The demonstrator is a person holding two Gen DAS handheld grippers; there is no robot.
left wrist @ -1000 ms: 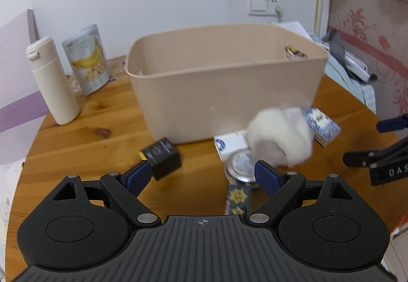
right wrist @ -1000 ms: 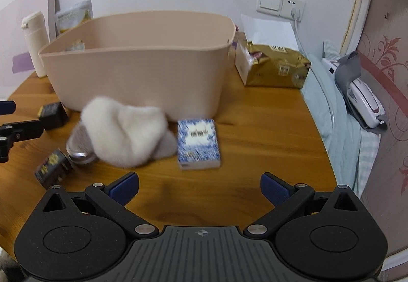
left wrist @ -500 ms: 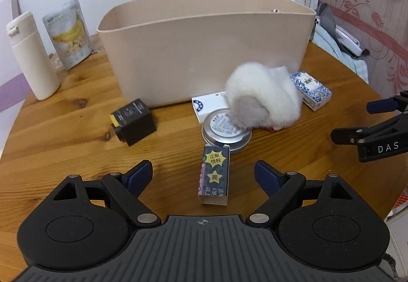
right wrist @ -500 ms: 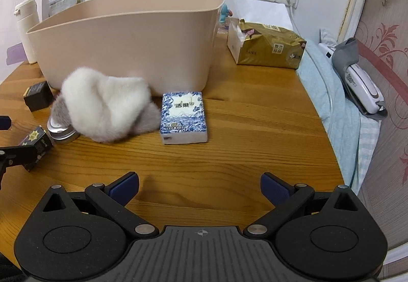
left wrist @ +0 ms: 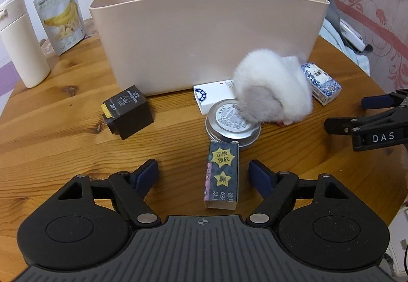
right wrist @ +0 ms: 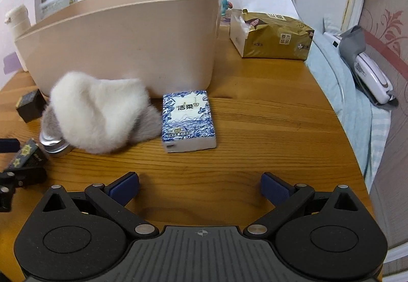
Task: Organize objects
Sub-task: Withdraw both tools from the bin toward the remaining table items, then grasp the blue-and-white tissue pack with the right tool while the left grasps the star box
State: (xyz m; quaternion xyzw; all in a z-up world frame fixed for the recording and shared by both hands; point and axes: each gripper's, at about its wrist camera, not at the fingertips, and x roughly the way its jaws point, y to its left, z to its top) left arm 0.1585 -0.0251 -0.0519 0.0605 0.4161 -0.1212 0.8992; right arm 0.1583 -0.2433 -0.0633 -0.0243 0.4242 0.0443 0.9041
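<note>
Wooden table (left wrist: 63, 129): fluffy white-grey plush (left wrist: 272, 93), crumpled.

Bare wooden table (right wrist: 255, 129) lies open right of the blue-and-white tissue pack (right wrist: 187, 120). The beige bin (left wrist: 204, 34) walls off the far side. Before it, the fluffy white item (left wrist: 272, 90), round tin (left wrist: 233, 123), dark card box (left wrist: 221, 174) and black cube (left wrist: 128, 112) crowd the middle.
</note>
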